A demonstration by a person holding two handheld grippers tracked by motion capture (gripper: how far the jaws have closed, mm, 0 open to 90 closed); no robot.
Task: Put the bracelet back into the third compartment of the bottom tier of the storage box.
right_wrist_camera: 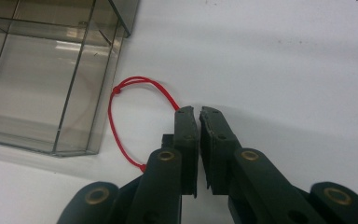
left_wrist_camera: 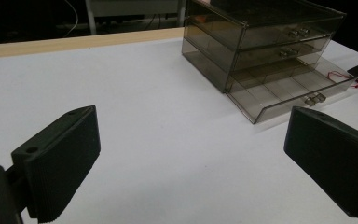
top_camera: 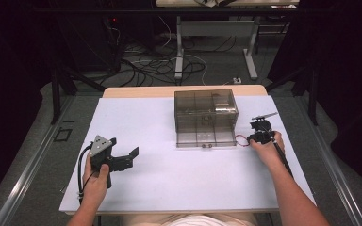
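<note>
The drawer cabinet [top_camera: 206,118] is smoke-tinted transparent plastic, smooth and glossy, with small metallic pull knobs on the drawer fronts. The red cord [right_wrist_camera: 135,114] is thin, matt string with a knot. The table top [top_camera: 169,179] is a smooth, matt white sheet; its far edge shows light wood. The left gripper [left_wrist_camera: 191,158] has matt black plastic jaws with finely ribbed pads. The right gripper [right_wrist_camera: 198,114] has matt black jaws joined by brass-coloured metal pivots.
</note>
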